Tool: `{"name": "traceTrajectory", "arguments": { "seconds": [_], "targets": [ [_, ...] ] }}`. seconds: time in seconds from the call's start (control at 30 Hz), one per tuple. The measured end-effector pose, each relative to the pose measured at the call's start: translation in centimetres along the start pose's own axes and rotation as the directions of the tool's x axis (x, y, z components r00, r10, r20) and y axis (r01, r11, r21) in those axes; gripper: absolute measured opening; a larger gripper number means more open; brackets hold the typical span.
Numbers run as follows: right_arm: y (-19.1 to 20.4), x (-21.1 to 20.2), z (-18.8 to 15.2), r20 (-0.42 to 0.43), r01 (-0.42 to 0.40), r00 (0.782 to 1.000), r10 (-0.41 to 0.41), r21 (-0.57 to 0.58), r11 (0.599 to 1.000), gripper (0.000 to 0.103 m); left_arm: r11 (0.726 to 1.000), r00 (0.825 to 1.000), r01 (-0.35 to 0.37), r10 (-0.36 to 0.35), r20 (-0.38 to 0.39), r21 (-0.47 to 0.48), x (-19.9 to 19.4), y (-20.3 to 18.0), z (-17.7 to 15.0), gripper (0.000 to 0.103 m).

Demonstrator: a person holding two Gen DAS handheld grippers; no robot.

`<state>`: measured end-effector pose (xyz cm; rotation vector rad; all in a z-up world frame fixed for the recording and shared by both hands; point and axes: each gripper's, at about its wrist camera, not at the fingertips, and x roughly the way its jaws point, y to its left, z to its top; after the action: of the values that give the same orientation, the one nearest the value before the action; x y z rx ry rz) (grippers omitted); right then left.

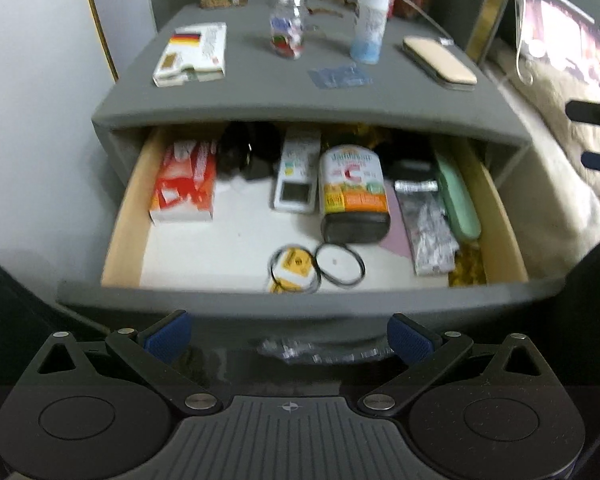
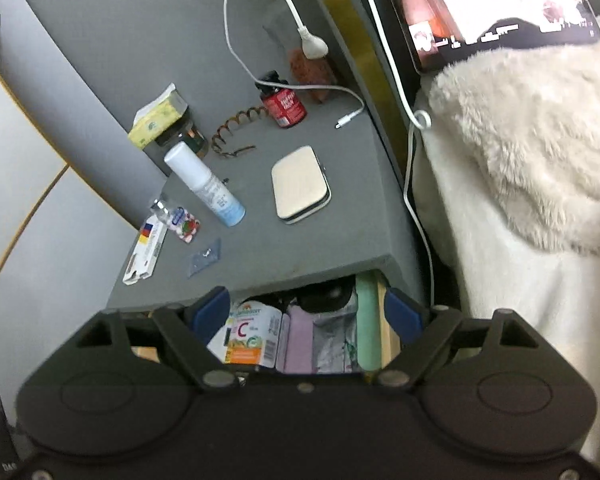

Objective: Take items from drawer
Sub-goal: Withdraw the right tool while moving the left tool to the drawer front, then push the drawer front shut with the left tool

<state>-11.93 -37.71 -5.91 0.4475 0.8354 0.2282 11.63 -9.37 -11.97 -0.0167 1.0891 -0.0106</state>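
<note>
Left gripper (image 1: pixel 290 338): fingers spread wide, nothing between them, low centre of frame, before the drawer front.
Right gripper (image 2: pixel 308 314): fingers spread wide, empty, above the drawer's right end.
Drawer (image 1: pixel 124 220): pulled open, mid-frame.
Vitamin bottle (image 1: pixel 354 194): lying in the drawer's centre, just beside the white device (image 1: pixel 296 176).
Red box (image 1: pixel 184 182): drawer's left.
Green case (image 1: pixel 458 196): along the right wall.
Nightstand top (image 1: pixel 260 84): spray bottle (image 1: pixel 370 12), beige case (image 1: pixel 440 62).

Hidden under the nightstand top (image 1: pixel 260 92): rear of the drawer (image 1: pixel 116 240). Blurred: crinkled wrapper (image 1: pixel 300 350) at the drawer's front edge.
</note>
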Motion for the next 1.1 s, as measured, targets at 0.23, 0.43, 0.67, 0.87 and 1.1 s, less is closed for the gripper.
{"name": "traceTrajectory", "arguments": {
  "seconds": [0.23, 0.43, 0.67, 0.87, 1.1],
  "targets": [
    [0.1, 0.0, -0.6, 0.069, 0.009, 0.998, -0.009, -0.006, 1.000, 0.083, 0.999, 0.999, -0.027, 0.028, -0.027, 0.020, 3.0, -0.6, -0.6, 0.103],
    [-0.2, -0.1, -0.7, 0.105, 0.039, 0.994, -0.040, 0.011, 0.999, 0.083, 0.999, 0.999, -0.050, 0.050, -0.014, 0.006, 4.0, -0.5, 0.0, 0.103],
    [1.3, 0.9, -0.8, 0.066, 0.009, 0.998, -0.004, -0.085, 0.996, 0.083, 0.997, 0.997, -0.073, 0.072, 0.006, 0.016, 4.1, -0.9, 0.3, 0.103],
    [2.1, 1.9, -0.8, 0.013, -0.029, 0.999, 0.032, -0.145, 0.989, 0.082, 0.996, 0.996, -0.084, 0.084, 0.010, 0.019, 4.3, -1.0, 0.9, 0.103],
    [2.4, 1.8, -1.1, 0.026, -0.028, 0.999, 0.032, -0.154, 0.988, 0.082, 0.994, 0.995, -0.102, 0.103, -0.004, 0.030, 4.6, -1.4, 1.4, 0.103]
  ]
}}
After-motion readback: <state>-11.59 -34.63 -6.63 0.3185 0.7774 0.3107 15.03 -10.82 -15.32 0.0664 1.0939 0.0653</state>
